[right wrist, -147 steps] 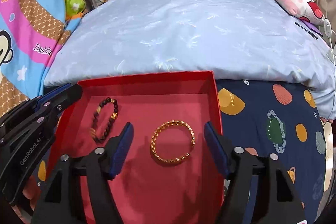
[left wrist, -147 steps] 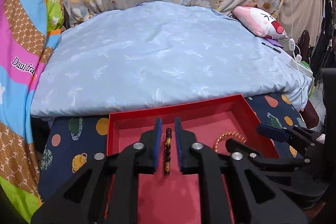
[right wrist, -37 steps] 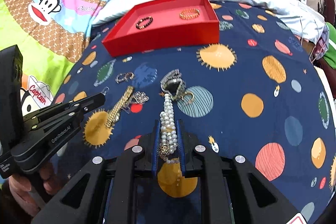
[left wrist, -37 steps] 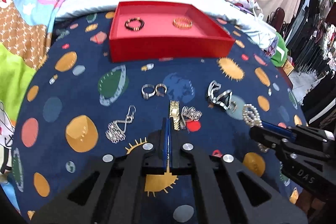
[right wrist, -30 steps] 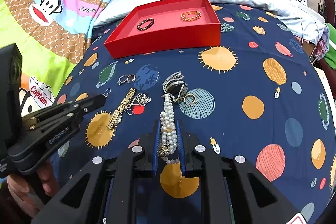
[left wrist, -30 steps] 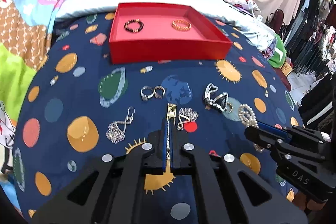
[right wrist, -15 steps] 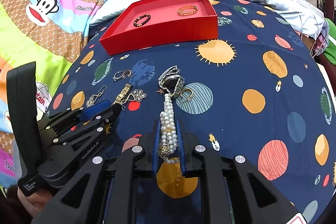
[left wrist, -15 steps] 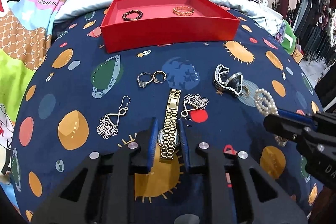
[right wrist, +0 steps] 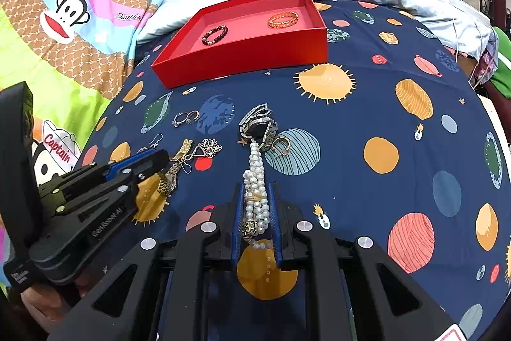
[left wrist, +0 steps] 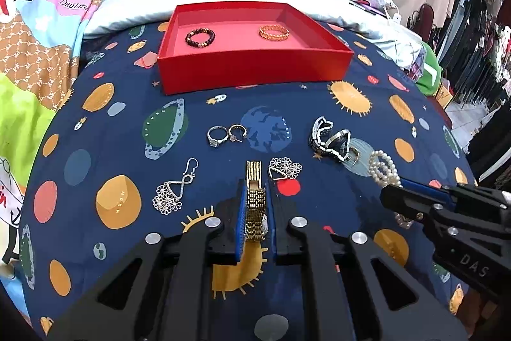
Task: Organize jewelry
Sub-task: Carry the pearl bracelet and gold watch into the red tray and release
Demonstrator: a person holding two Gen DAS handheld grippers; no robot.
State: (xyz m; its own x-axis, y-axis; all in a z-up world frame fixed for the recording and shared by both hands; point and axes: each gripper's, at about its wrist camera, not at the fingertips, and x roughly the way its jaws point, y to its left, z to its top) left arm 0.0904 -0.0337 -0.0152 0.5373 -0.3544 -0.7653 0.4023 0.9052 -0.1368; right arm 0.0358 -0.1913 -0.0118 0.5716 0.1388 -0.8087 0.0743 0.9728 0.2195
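Item 1: gold watch [left wrist: 255, 206]. Lay flat on the navy planet-print bedspread [left wrist: 319, 104], its band between the fingers of my left claw [left wrist: 255, 213]. Jaws nearly closed, blue pads at or v. close to the band's sides; looked like a grip, watch not lifted.

Item 2: pearl bracelet [right wrist: 255, 194]. Between the fingers of my right claw [right wrist: 256, 219], jaws narrowed onto the strands, far end trailing fwd on the cloth toward the silver watch [right wrist: 258, 125]. Same state: pinched, not raised.

Item 3: red tray [left wrist: 255, 74], well apart at the far end. Held a dark bead bracelet [left wrist: 200, 38] and a gold bangle [left wrist: 274, 32], w/ bare floor between them.

Loose nearby: flower earring [left wrist: 285, 169] just beside the gold watch; its twin [left wrist: 174, 190] to the left; two rings [left wrist: 226, 135]; gold hoop [right wrist: 281, 145] next to the pearls.

Risks, my est.:
- Metal band slick and jointed; a side pinch could let it sag or slip out on the lift.
- Flower earring hook could snag the band and ride along.
- Pearl tail could drag the hoop or catch the silver watch.
- Both claws close together; arms could clash heading for the tray.
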